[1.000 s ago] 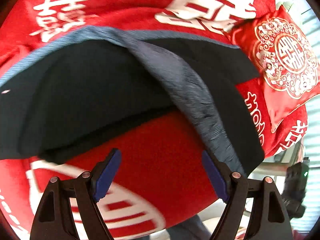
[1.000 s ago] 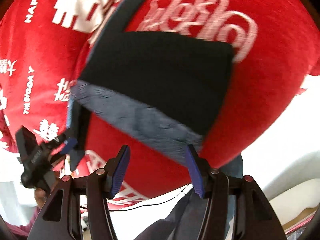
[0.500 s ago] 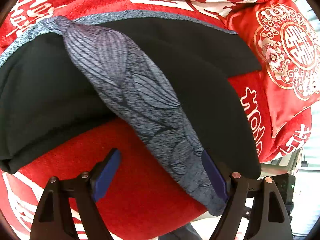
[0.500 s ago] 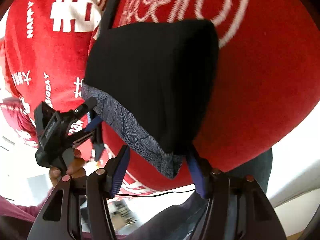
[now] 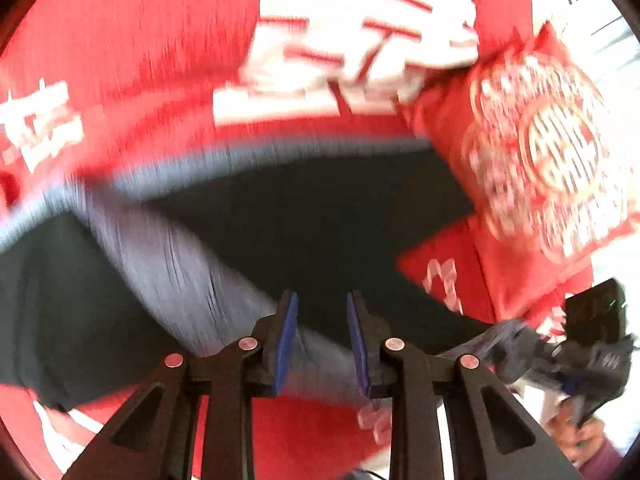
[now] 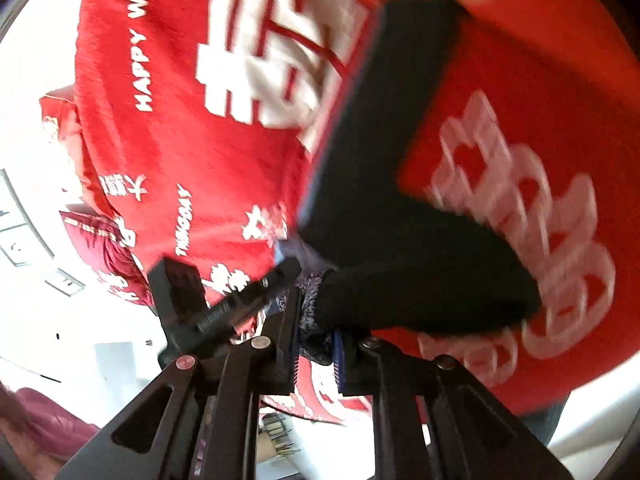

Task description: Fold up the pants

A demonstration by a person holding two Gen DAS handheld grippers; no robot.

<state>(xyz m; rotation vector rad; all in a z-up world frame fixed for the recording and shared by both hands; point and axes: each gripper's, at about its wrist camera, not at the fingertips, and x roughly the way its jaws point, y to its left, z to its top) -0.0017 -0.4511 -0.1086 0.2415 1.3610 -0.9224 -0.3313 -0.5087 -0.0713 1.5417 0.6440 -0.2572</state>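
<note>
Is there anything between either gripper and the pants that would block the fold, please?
Nothing visible stands in the way. The right gripper is already clamped on the patterned grey edge of the pants, and the left gripper has that grey band between its narrowed fingers. Only the red blanket lies beneath, with a red cushion off to the side.

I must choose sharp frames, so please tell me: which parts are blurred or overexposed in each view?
Left wrist view: motion blur smears the pants and red cushion; the left gripper stays sharp. Right wrist view: the red bedcover print blurs rightwards, the left background is blown out.
</note>
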